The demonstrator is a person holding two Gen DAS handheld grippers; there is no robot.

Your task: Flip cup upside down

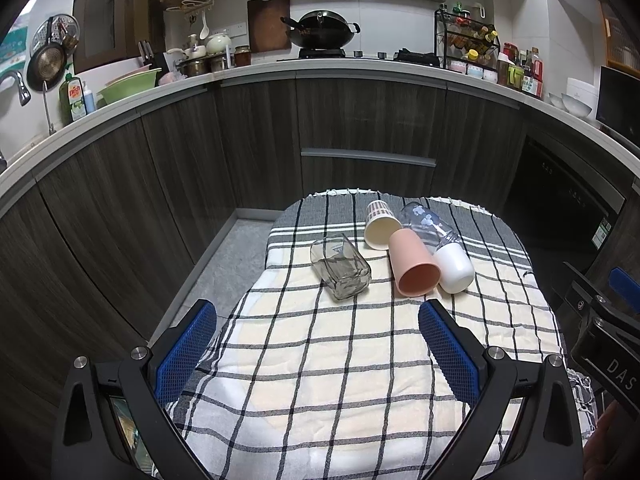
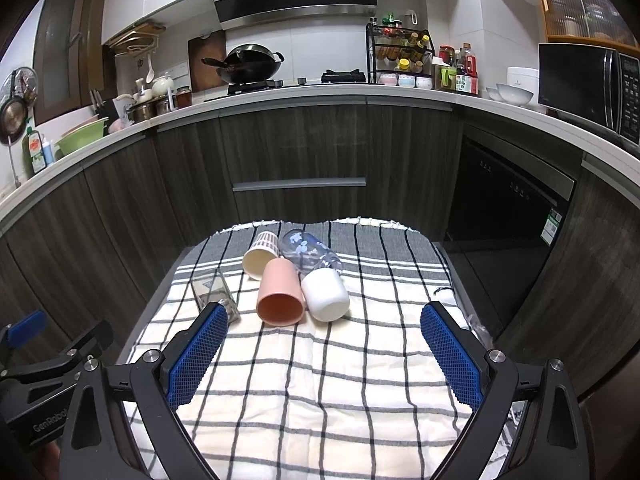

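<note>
Because the cups lie packed together on the checked black-and-white cloth (image 1: 320,360), the main risk is a finger knocking a neighbour while going for one: the pink plastic cup (image 1: 412,264) lies on its side, mouth toward the cameras, touching the white cylindrical cup (image 1: 454,268) on its right and the striped paper cup (image 1: 380,228) behind it, with a clear printed bottle (image 1: 428,224) at the back. These are round bodies on soft fabric, so I'd expect them to roll or skid if nudged. The square clear glass tumbler (image 1: 340,268) lies apart to the left; it's the easier pick, but glass probably slips on the pads and shows poorly. Which cup gets flipped isn't given. Left gripper (image 1: 318,314) is spread wide and empty, short of the tumbler and the pink cup. Right gripper (image 2: 324,318) is also wide and empty, with the pink cup (image 2: 280,300) and white cup (image 2: 326,294) just ahead between its fingers and the tumbler (image 2: 214,294) by its left pad. Nothing is gripped yet.
</note>
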